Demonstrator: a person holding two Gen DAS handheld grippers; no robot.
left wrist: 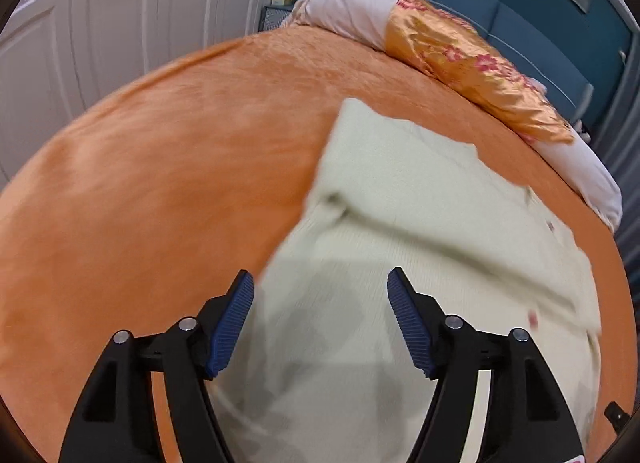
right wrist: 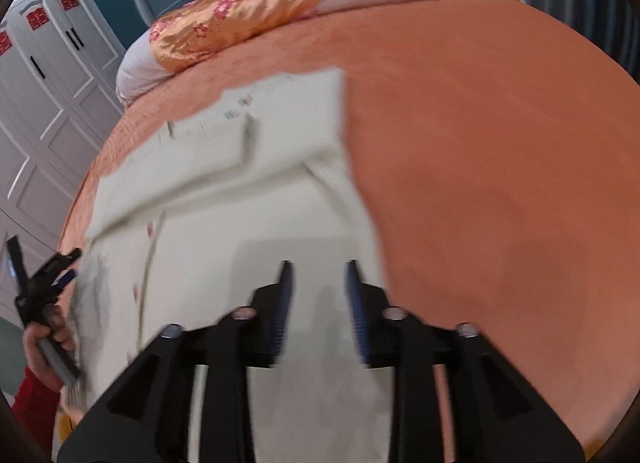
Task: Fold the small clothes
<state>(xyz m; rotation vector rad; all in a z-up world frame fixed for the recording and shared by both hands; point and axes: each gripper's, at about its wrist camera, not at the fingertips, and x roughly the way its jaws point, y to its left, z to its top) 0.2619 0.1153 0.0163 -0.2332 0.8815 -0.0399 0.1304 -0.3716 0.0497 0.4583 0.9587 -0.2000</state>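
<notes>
A small cream knitted garment lies spread on an orange bedspread, with a fold across its middle. My left gripper is open and empty, held above the garment's left edge. In the right wrist view the same garment lies to the left of centre, with a collar and label at its far end. My right gripper hangs above the garment's right part, its jaws a small gap apart with nothing between them. The left gripper shows at the far left, held by a hand.
A rolled duvet with an orange floral satin cover lies along the head of the bed. A blue headboard stands behind it. White wardrobe doors line the left side. The orange bedspread stretches to the right.
</notes>
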